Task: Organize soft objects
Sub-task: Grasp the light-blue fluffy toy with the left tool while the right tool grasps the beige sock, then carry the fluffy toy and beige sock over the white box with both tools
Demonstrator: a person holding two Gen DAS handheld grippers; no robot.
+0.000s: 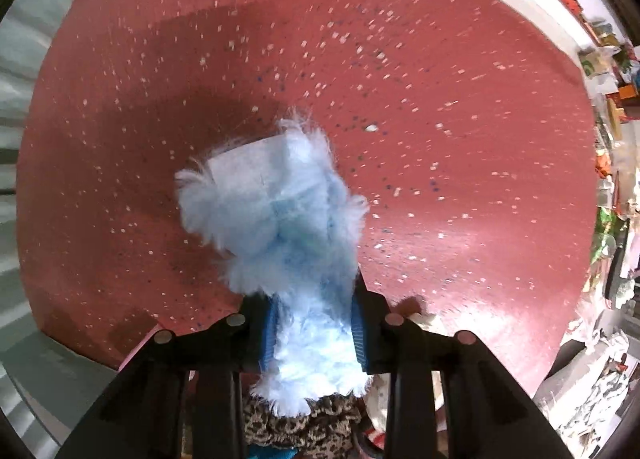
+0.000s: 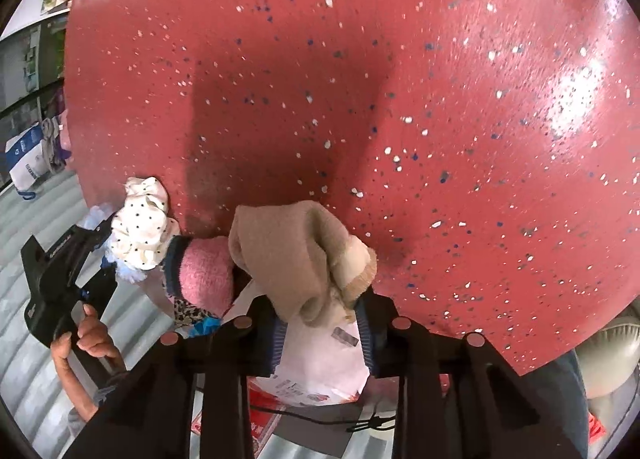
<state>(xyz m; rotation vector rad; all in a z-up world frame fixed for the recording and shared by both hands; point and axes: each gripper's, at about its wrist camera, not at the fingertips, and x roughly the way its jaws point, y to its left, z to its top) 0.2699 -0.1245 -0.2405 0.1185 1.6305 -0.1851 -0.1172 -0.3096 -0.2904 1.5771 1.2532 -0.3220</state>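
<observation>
In the left wrist view my left gripper (image 1: 314, 333) is shut on a fluffy light-blue soft item (image 1: 276, 211) with a white label. It hangs over the red speckled table (image 1: 440, 99), and the blue pads (image 1: 267, 335) press it from both sides. My right gripper (image 2: 320, 311) is shut on a beige knitted sock (image 2: 288, 255) near the table's front edge. Left of it lie a pink fuzzy sock (image 2: 206, 271) with a navy cuff, a white polka-dot cloth (image 2: 140, 231) and a leopard-print fabric (image 2: 184, 309). A hand (image 2: 88, 335) holds the left gripper's black body there.
Leopard-print fabric (image 1: 304, 427) lies under the left gripper. White printed paper (image 2: 320, 363) and a black cable (image 2: 320, 419) sit below the right gripper. A grey ribbed surface (image 2: 24, 299) runs along the table's left. Cluttered items (image 1: 612, 139) line the far right.
</observation>
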